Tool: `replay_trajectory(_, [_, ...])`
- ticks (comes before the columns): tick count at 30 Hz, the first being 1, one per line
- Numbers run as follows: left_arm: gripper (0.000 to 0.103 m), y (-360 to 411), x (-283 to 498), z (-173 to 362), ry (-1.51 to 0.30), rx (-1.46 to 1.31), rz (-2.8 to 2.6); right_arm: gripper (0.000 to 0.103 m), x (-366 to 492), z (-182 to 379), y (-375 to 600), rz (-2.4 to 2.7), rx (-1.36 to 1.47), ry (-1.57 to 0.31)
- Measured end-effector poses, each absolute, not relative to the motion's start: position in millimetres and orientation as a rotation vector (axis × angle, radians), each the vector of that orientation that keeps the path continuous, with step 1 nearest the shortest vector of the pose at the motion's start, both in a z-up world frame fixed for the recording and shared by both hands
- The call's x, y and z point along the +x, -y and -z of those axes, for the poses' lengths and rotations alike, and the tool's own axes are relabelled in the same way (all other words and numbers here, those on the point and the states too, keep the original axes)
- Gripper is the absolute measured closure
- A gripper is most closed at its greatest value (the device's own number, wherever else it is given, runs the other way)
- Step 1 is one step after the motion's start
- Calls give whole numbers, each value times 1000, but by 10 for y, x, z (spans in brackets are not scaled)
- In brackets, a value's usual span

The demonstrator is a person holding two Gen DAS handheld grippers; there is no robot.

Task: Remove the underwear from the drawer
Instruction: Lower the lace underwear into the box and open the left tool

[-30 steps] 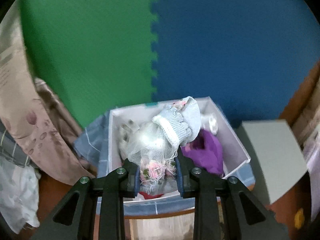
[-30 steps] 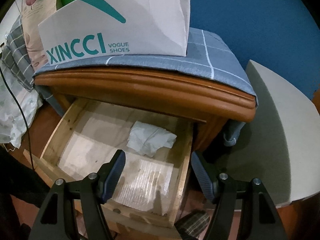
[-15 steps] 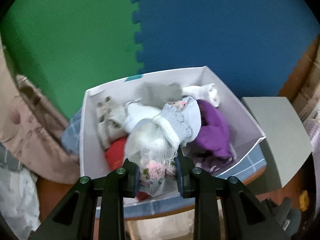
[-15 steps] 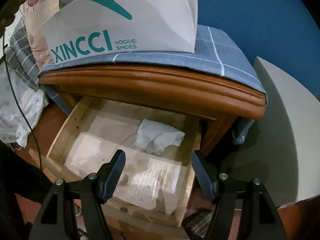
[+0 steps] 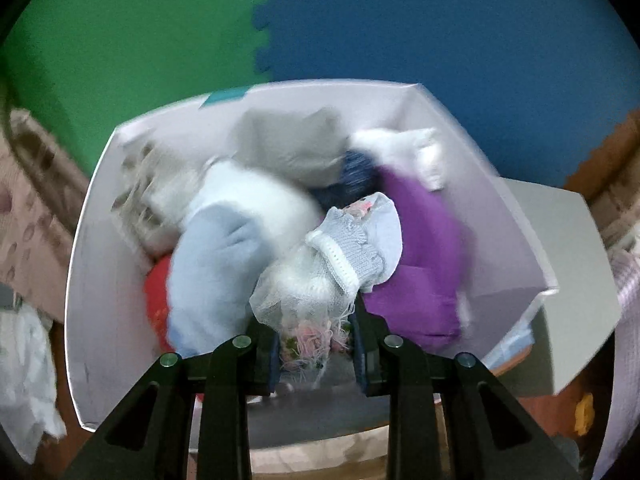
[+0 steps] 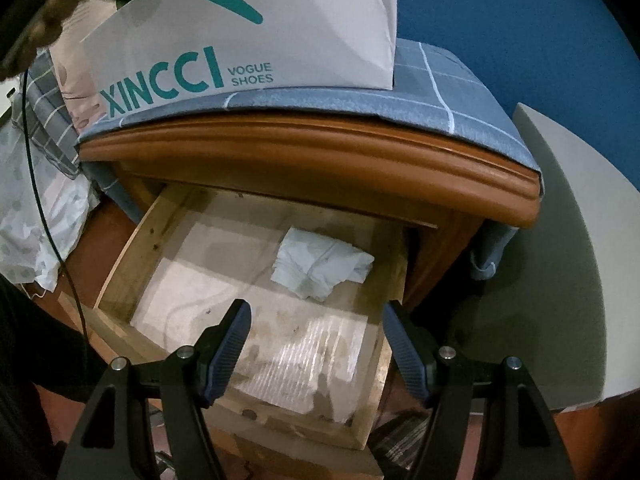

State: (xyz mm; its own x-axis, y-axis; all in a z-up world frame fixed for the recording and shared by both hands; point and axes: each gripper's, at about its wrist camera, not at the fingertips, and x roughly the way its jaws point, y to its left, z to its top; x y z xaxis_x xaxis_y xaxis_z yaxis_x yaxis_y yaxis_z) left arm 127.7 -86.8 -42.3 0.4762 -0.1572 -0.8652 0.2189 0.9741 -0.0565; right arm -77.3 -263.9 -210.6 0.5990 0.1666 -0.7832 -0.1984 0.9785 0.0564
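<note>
Left claw [image 5: 314,344] pinched lacy white-and-grey underwear [image 5: 332,268], held over white box [image 5: 504,216] packed with clothes. Right claw [image 6: 316,344] spread wide, empty, above open wooden drawer [image 6: 120,264]; pale blue garment [image 6: 320,266] lay inside.

Green foam wall mat [image 5: 132,40] far left, blue foam wall mat [image 5: 440,20] interlocking on its right, wooden nightstand [image 6: 320,160] under blue checked cloth [image 6: 452,96], grey panel [image 6: 560,280] right, dim light
</note>
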Motion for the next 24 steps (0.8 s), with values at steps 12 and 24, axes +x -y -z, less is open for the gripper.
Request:
replay_trajectory(12, [79,761,1270,451,-1060,66,243,33,-759,2135,2544,-238,-61,-917])
replay_trajectory(24, [78,752,1347,580,-1082,-6,161,33,-754,2181,2545,-242,-64,-934])
